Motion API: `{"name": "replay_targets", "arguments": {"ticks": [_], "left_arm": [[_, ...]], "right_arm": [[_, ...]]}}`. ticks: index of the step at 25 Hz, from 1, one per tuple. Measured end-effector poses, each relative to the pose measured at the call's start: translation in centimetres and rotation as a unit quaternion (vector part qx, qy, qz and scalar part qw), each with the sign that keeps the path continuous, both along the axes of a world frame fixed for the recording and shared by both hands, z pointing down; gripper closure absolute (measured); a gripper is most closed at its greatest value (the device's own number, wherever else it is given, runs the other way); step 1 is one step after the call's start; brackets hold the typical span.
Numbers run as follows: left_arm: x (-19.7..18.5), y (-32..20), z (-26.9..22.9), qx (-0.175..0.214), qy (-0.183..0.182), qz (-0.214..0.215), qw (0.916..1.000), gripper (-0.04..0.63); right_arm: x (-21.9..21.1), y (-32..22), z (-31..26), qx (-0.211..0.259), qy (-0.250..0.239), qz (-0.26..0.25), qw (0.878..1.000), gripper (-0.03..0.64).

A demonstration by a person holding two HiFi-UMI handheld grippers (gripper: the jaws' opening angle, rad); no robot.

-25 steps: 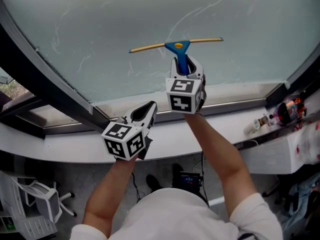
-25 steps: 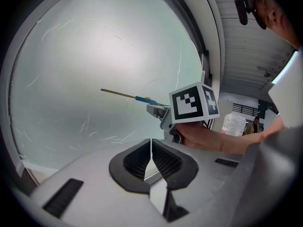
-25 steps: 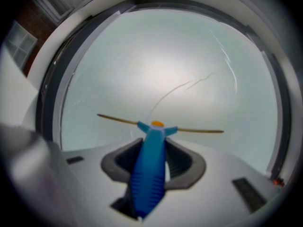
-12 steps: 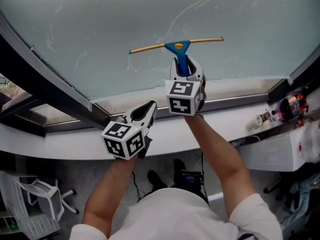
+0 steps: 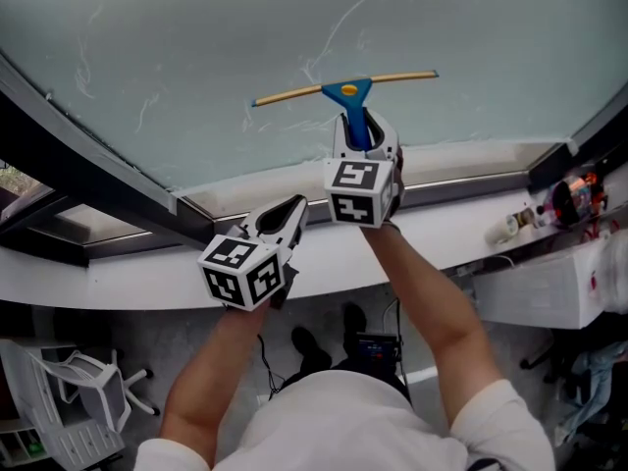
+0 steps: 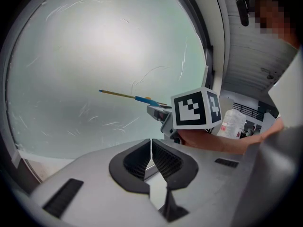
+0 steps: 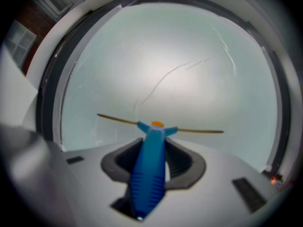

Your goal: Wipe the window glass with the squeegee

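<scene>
- The window glass [image 5: 196, 47] lies wide open from 9 round to 3 o'clock of the squeegee [image 5: 345, 88], pale and marked with thin white streaks.
- At 6 o'clock of the blade, the lower edge of the pane meets the white sill [image 5: 442, 234]; the blade sits near that edge, not on it.
- A dark frame bar [image 5: 98, 180] runs aslant at 8 o'clock, well apart from the blade's left tip.
- The squeegee has a blue handle with an orange spot at the head and a thin tan blade, its right end slightly higher; the blade lies against the glass.
- The right tongs [image 7: 154, 150] are clamped on the blue handle, which points to 12 o'clock out of the jaws.
- The left tongs [image 6: 151, 148] hold nothing, jaws drawn together with only a slit between, hanging at 7 o'clock of the right pair, over the sill.
</scene>
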State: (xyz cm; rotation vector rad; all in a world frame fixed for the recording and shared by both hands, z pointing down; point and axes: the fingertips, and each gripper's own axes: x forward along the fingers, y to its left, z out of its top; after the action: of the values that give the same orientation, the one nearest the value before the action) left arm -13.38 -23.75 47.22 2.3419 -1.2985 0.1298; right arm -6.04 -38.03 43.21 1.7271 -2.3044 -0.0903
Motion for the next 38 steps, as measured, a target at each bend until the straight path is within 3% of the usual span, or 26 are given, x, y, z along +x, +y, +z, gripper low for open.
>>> {"name": "replay_targets", "arguments": {"ticks": [16, 24, 38], "left_arm": [[0.7, -0.8, 3.6, -0.029, 0.002, 0.013, 0.9995, 0.561], [0.8, -1.0, 5.2, -0.041, 0.0, 0.018, 0.999, 0.561], [1.2, -1.5, 8.8, -0.066, 0.004, 0.028, 0.9974, 0.561]], "right_arm": [[-0.1, 0.0, 1.9, 0.029, 0.014, -0.003, 0.999, 0.462], [0.1, 0.1, 4.9, 0.014, 0.014, -0.001, 1.0, 0.462], [0.1, 0.3, 7.6, 0.035, 0.041, -0.005, 0.999, 0.462]]}}
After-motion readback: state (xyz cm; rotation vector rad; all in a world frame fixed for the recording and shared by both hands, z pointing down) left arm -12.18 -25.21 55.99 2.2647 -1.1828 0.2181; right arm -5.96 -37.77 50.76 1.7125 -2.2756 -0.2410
